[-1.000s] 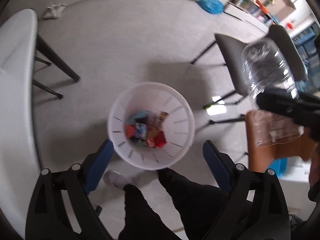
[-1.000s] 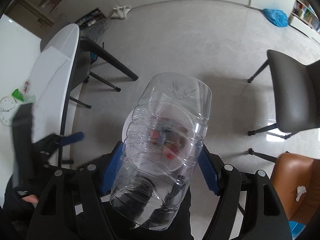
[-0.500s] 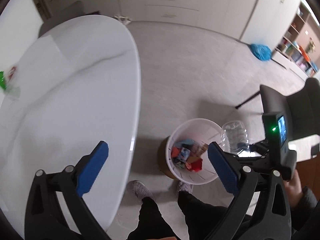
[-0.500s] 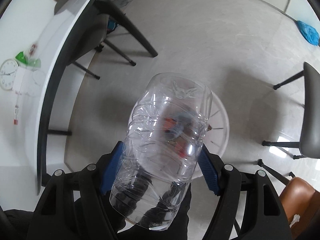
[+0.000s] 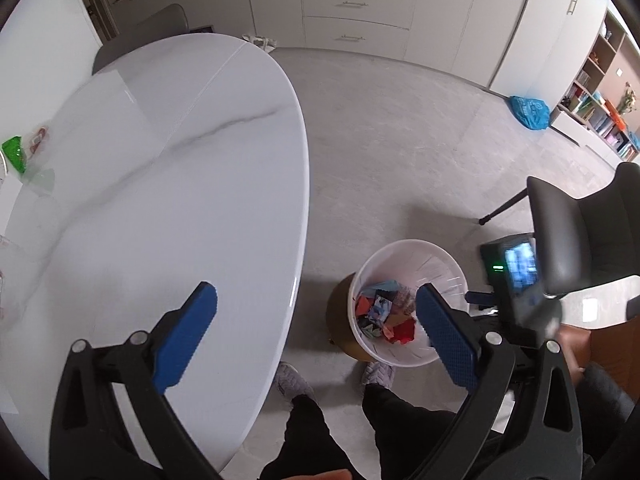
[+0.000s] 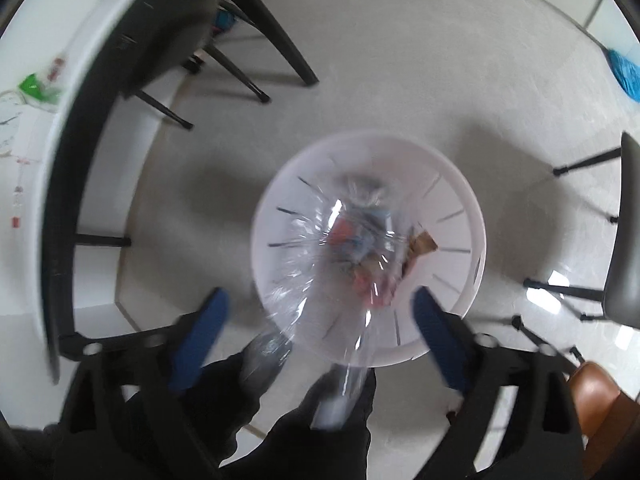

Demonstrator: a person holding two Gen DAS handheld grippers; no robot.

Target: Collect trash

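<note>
A white slotted trash bin [image 6: 460, 216] with coloured wrappers inside stands on the floor; it also shows in the left wrist view [image 5: 376, 264]. A clear plastic bottle [image 6: 340, 264], blurred by motion, is between and below my right gripper's open jaws, over the bin's mouth and free of the pads. My right gripper [image 6: 320, 320] is open directly above the bin. My left gripper [image 5: 316, 320] is open and empty, above the white table's edge [image 5: 296, 208] and the bin. Green and clear wrappers [image 5: 16, 152] lie at the table's far left.
The white oval table stands left of the bin. A dark chair [image 5: 572, 224] stands to the right and a brown seat [image 6: 600, 404] at lower right. A blue bag [image 5: 528, 112] lies on the floor by the shelves. My legs and shoes [image 5: 376, 372] are beside the bin.
My right gripper has opened and let the bottle go; it falls toward the bin. My left gripper has swung from over the bin to over the table edge.
</note>
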